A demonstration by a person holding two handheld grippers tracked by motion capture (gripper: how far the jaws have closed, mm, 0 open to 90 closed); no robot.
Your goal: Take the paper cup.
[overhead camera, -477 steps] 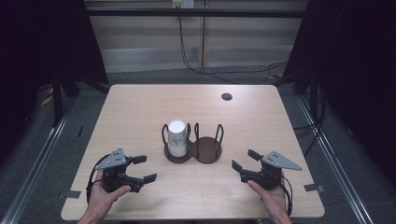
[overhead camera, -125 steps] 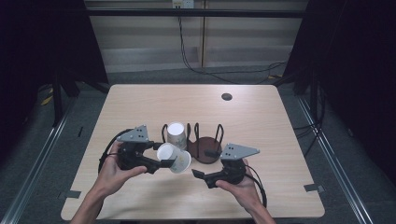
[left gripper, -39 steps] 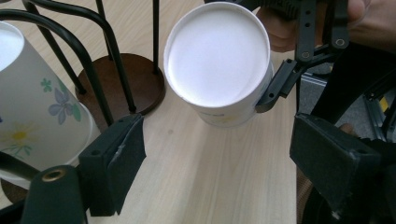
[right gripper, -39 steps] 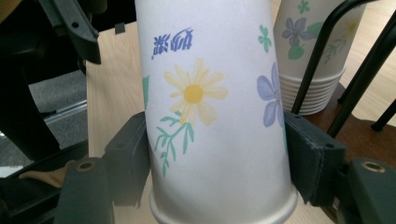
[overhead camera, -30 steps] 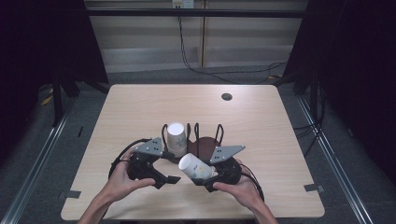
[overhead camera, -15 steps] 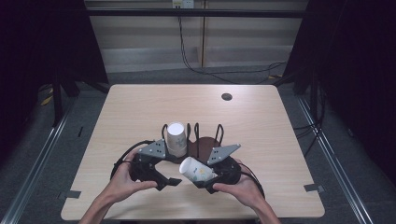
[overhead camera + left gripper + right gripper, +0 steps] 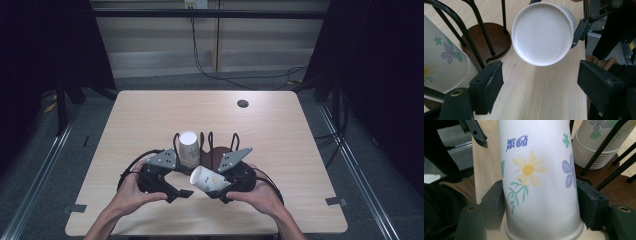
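Note:
A flowered paper cup (image 7: pixel 207 179) (image 7: pixel 536 182) lies on its side above the table, and my right gripper (image 7: pixel 220 187) (image 7: pixel 540 205) is shut on its wall. Its white bottom (image 7: pixel 541 33) faces my left gripper (image 7: pixel 181 192) (image 7: pixel 542 87). That gripper is open; its jaws have just been closing, with the cup just ahead of the pads (image 7: pixel 486 87) and nothing pressed between them. A stack of upside-down cups (image 7: pixel 189 147) (image 7: pixel 439 62) (image 7: pixel 596 142) stands in the left ring of a dark wire holder (image 7: pixel 220 152) (image 7: pixel 489 37), behind both grippers.
The holder's right base is a bare brown disc. A small dark round thing (image 7: pixel 243 103) sits on the wooden table (image 7: pixel 300 150) at the far right. Both hands are close to the front edge. Dark floor and rails surround the table.
A few seconds ago my left gripper held the cup; now the right gripper holds it. Over the last second both hands have barely moved.

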